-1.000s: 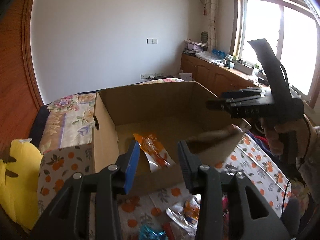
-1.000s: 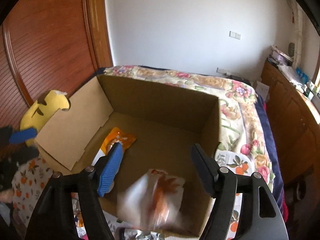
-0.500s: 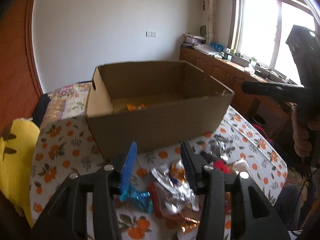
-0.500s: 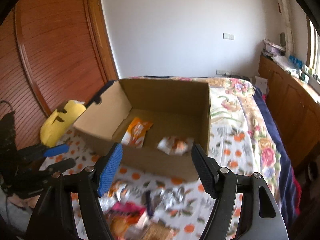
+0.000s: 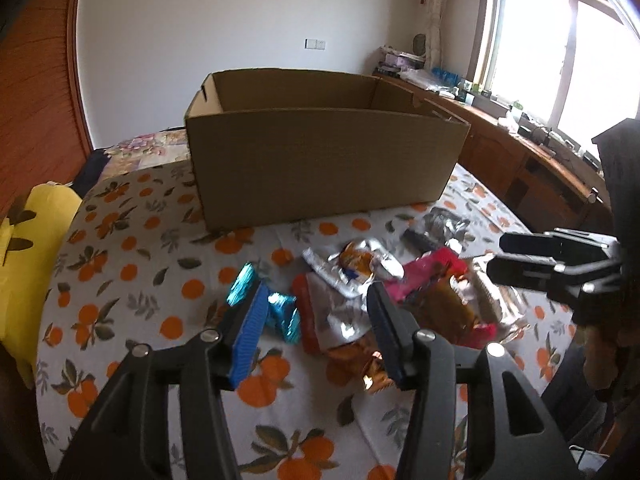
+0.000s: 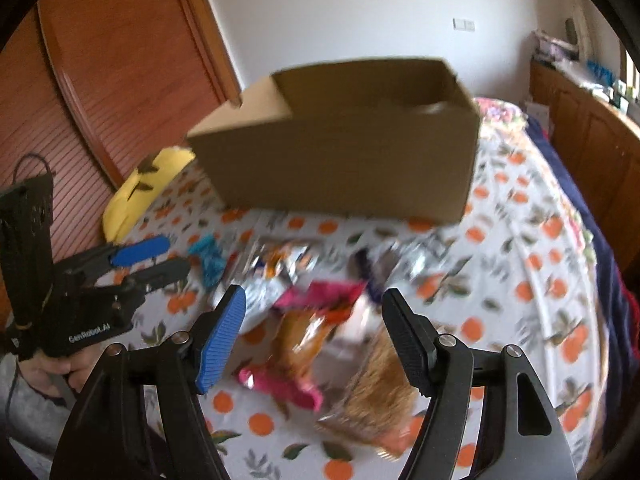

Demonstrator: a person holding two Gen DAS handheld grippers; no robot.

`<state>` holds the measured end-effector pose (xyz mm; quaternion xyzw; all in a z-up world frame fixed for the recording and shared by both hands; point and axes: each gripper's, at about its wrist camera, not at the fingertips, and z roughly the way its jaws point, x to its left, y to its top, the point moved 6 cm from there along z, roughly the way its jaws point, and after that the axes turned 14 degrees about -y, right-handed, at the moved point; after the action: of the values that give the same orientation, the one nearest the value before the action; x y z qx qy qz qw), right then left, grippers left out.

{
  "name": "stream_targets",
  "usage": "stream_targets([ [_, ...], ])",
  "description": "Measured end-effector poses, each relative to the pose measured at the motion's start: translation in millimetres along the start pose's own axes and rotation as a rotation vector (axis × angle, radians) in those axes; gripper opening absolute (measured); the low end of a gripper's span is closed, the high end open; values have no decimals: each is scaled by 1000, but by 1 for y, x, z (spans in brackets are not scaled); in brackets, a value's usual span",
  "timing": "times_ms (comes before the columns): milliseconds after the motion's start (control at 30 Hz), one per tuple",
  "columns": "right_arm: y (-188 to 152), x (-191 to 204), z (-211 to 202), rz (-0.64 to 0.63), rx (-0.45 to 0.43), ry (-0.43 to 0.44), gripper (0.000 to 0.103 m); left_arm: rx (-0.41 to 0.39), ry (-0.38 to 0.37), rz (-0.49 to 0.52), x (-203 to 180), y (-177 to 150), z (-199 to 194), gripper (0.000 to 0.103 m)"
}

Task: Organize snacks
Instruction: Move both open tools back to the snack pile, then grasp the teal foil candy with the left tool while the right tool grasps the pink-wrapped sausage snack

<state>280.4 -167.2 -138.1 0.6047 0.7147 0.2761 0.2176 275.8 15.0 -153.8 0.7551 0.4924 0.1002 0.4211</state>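
Box [image 5: 320, 164] lies long side facing the snacks [image 5: 360, 280]; left gripper [image 5: 316, 332] fingers opening, empty; right gripper [image 6: 312, 336] wide, empty.

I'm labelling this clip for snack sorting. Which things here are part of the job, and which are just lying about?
Part of the job:
- cardboard box
- snack pile on the bedspread
- blue wrapper
- left gripper, jaws opening, empty
- right gripper, open, empty

Lying about:
- yellow plush
- cabinet with clutter
- bedspread

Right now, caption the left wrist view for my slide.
Left gripper, jaws opening, empty, over snack pile before cardboard box.
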Motion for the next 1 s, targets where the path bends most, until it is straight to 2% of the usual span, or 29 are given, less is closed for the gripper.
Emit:
stream_targets([
  [200,-22,17,13,-22,32,-7,70,3,31,-10,14,-6,-6,57],
  [233,-23,18,16,-19,8,-15,70,5,34,-11,16,-6,-6,58],
  [300,-27,19,21,-23,16,-25,70,13,42,-20,20,-8,-4,58],
  [633,-36,18,48,-17,43,-78,70,44,44,-155,41,-11,18,58],
  [933,-43,24,48,-65,-43,-146,67,37,56,-256,54,-8,33,55],
  [1000,-44,25,47,-75,-64,-162,60,34,52,-273,57,-8,35,47],
])
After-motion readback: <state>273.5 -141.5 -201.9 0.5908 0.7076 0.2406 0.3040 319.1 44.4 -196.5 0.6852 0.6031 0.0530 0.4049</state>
